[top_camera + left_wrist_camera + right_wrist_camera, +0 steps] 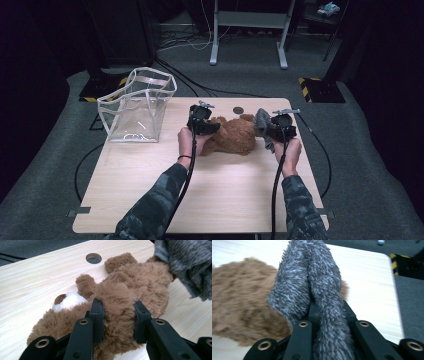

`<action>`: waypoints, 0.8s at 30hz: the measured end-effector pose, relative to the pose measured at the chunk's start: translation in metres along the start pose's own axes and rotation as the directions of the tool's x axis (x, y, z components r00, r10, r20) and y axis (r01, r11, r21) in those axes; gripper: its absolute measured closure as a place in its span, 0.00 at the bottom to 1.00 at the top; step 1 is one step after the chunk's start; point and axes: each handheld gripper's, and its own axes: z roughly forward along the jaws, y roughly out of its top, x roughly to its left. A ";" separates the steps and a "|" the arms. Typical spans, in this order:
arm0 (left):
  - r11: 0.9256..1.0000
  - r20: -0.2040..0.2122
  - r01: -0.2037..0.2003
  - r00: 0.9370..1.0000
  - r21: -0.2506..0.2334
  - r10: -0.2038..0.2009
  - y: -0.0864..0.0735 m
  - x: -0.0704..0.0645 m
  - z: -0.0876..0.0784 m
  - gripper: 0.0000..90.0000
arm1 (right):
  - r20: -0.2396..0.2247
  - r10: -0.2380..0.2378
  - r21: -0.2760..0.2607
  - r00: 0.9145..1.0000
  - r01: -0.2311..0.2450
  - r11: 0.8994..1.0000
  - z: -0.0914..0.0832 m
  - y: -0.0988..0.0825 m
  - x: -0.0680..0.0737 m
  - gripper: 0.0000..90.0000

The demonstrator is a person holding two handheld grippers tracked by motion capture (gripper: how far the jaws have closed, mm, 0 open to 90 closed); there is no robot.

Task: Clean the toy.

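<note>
Left claw (117, 322) clamped on bear (130, 287); right claw (324, 315) pinching grey cloth (312, 282). Risk: plush compresses, grip slides; cloth slips from pinch, snags bear.

Fluffy brown plush bear (130, 287) with white muzzle and dark brown nose. Shaggy grey plush cloth (317, 282), flecked light and dark. Pale wood-grain worktop (225, 185). Clear plastic pouch (136, 106), white-edged. Black hand-held gripper jaws, brass-coloured rivets. Camouflage-patterned sleeves (150, 210), dark green-grey.

The grey cloth (190, 265) hides the teddy bear's (130, 290) far end.
</note>
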 end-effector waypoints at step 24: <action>1.000 -0.018 -0.012 1.000 0.029 0.012 0.007 0.006 0.008 0.75 | -0.174 -0.078 0.036 0.982 0.086 0.996 0.009 -0.040 0.050 0.85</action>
